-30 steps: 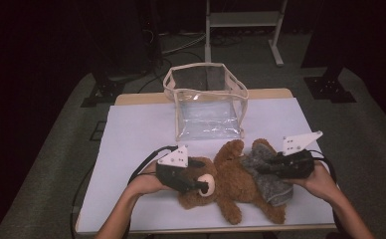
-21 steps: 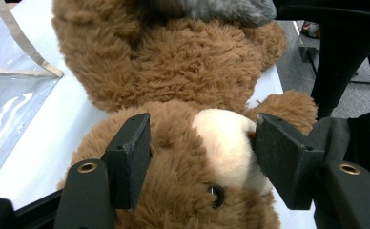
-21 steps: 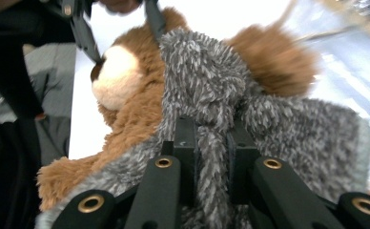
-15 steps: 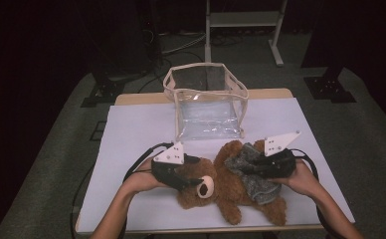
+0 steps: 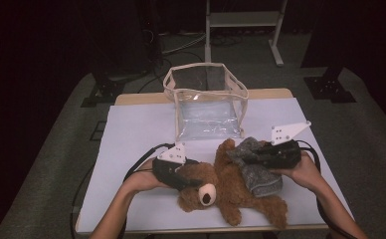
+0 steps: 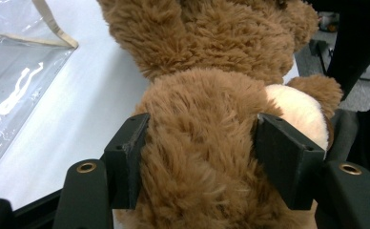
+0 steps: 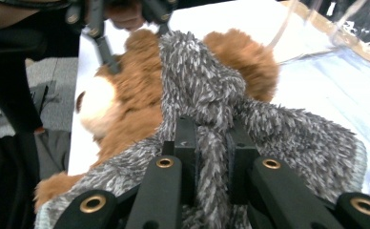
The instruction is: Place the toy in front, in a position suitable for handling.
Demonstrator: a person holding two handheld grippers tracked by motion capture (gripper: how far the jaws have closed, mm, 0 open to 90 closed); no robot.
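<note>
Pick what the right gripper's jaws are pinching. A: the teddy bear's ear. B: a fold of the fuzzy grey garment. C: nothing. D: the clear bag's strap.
B: in the right gripper view, the right gripper has its jaws closed on a ridge of the grey garment lying over the teddy bear.

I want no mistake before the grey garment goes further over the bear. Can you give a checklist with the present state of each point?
1. Left gripper jaws press both sides of the brown plush teddy bear's head: ok.
2. Right gripper is shut on a fold of the grey fuzzy knit garment: ok.
3. Garment lies over the bear's body: ok.
4. Bear's arm is inside a garment opening: cannot tell.
5. Clear plastic bag with beige trim stands apart, behind the bear: ok.
6. Bear rests wholly on the white table cover: ok.
</note>
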